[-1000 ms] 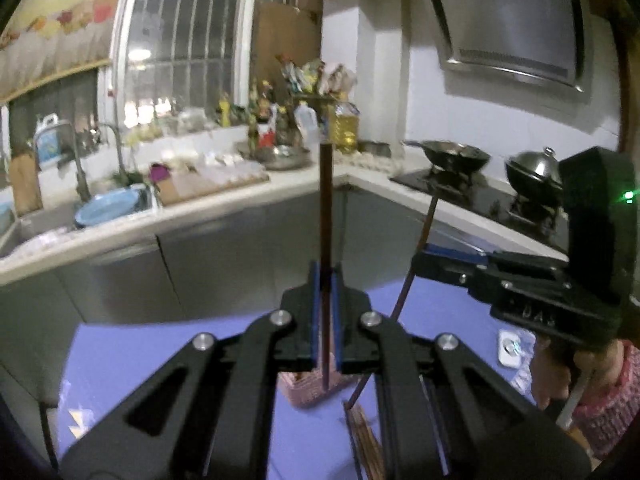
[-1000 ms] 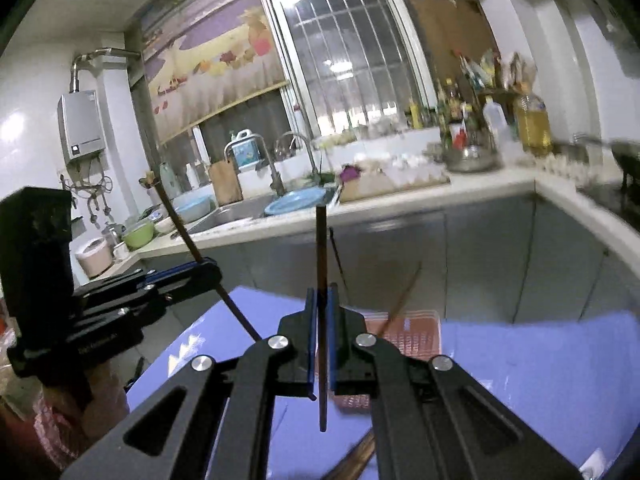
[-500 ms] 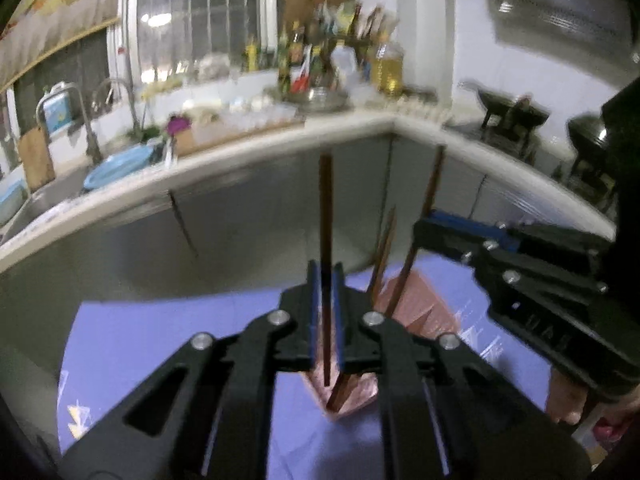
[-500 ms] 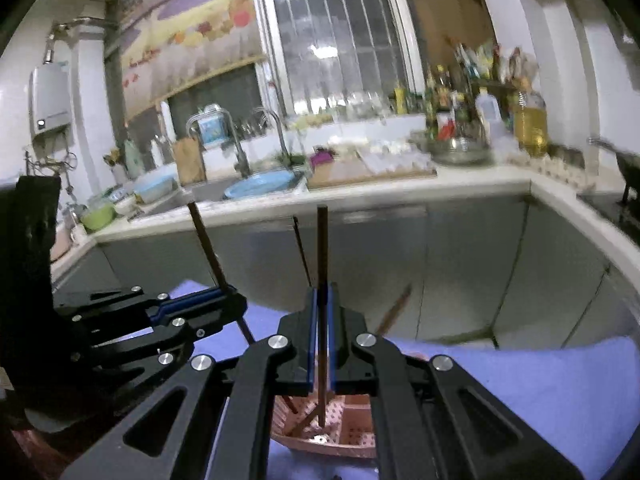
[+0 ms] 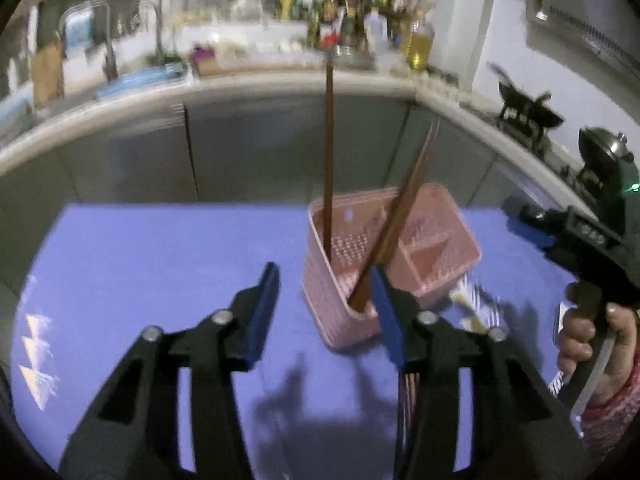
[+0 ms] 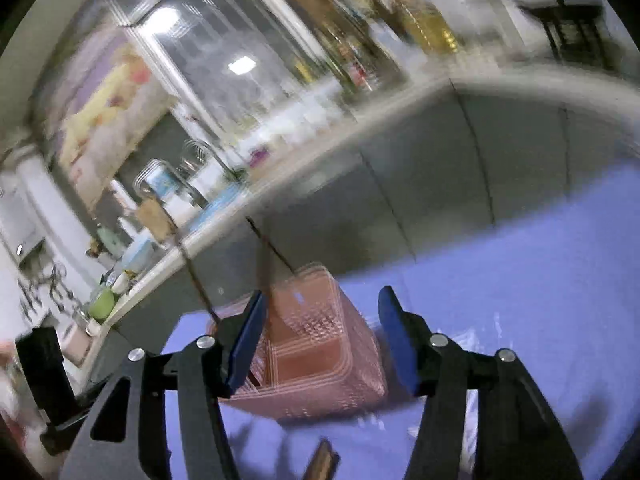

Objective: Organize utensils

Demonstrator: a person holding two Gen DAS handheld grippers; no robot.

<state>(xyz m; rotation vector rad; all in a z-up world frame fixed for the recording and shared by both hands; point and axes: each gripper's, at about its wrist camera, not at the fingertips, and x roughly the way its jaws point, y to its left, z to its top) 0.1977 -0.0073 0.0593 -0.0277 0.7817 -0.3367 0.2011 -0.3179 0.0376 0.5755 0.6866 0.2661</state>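
Note:
A pink slotted utensil basket (image 5: pixel 436 240) stands on the blue table cover (image 5: pixel 160 264). One brown chopstick (image 5: pixel 328 152) stands upright in its near compartment and two more (image 5: pixel 412 192) lean beside it. My left gripper (image 5: pixel 326 312) hangs just in front of the basket, its jaws opening with nothing pressed between them. In the blurred right wrist view my right gripper (image 6: pixel 322 336) is over the same basket (image 6: pixel 320 360), its jaws opening around empty air, and chopsticks (image 6: pixel 272 256) stick out of the basket beyond them. The right gripper (image 5: pixel 520 220) also shows at the right edge of the left wrist view.
A bundle of chopsticks (image 5: pixel 408 392) lies on the cover under my left gripper's right finger. Pale cutlery (image 5: pixel 476 308) lies right of the basket. A hand (image 5: pixel 588 336) holds the right tool. Grey cabinets and a cluttered worktop (image 5: pixel 240 80) run behind the table.
Both grippers came down to the pink basket and opened. The chopstick each one held now stands loose in the basket. The right wrist view has rolled.

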